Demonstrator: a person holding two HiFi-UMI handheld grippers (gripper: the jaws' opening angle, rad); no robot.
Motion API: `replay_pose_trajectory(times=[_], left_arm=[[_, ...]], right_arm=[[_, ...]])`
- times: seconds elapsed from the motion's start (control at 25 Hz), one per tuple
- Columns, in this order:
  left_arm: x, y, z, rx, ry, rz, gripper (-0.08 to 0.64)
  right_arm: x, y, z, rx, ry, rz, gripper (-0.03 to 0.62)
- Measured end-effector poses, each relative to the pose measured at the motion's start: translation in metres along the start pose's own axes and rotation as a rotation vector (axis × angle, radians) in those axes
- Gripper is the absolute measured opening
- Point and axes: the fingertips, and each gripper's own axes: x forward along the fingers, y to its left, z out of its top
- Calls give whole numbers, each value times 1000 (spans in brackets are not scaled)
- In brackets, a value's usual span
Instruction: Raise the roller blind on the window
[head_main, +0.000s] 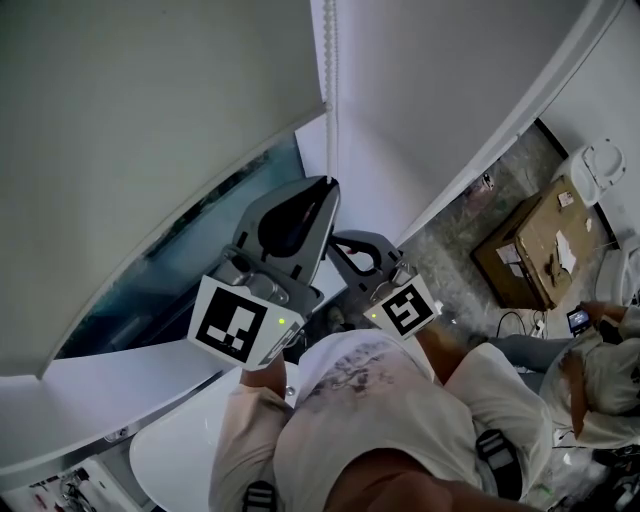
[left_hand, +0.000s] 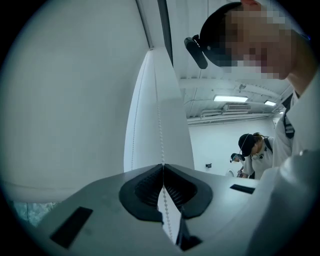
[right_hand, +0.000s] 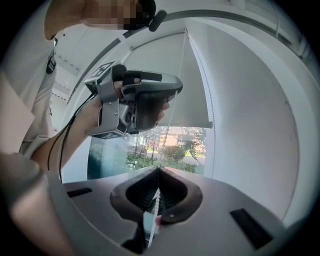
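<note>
Head view, grips: the left gripper (head_main: 326, 186) is clamped on the bead chain (head_main: 330, 60), which runs straight up from its jaw tips. The right gripper (head_main: 340, 242) sits just below and beside it.
Head view, blind: the roller blind (head_main: 150, 130) hangs to the left of both jaws, with a strip of window glass (head_main: 200, 240) bare under its edge.
Left gripper view, jaws: pressed together on the chain. One strand rises from the tips, and a second hangs apart, further left.
Right gripper view, jaws: clenched on the same chain lower down, with the left gripper above the tips.
Right gripper view, progress: the blind's bottom bar (right_hand: 192, 125) hangs above and beyond the jaws, with trees visible through the glass beneath it. By my judgement the blind is partly raised and more chain pulls are needed.
Hidden: no view shows the roller at the top, so the remaining travel is unclear. I cannot tell which strand raises the blind.
</note>
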Motion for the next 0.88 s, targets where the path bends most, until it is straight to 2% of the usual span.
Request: replay_pose_trajectory(times=[0.24, 0.36, 0.6, 0.88], left_arm=[[-7, -4, -5, -14, -4, 47, 8], [-11, -6, -11, -14, -3, 49, 8], [-10, -4, -39, -51, 36, 44, 8], [-16, -5, -75, -55, 71, 44, 8]], right_arm=[[0, -1, -4, 65, -33, -3, 61], [0, -1, -9, 58, -25, -3, 61], [2, 2, -40, 70, 64, 6, 61], [0, 9, -78, 94, 136, 15, 61]])
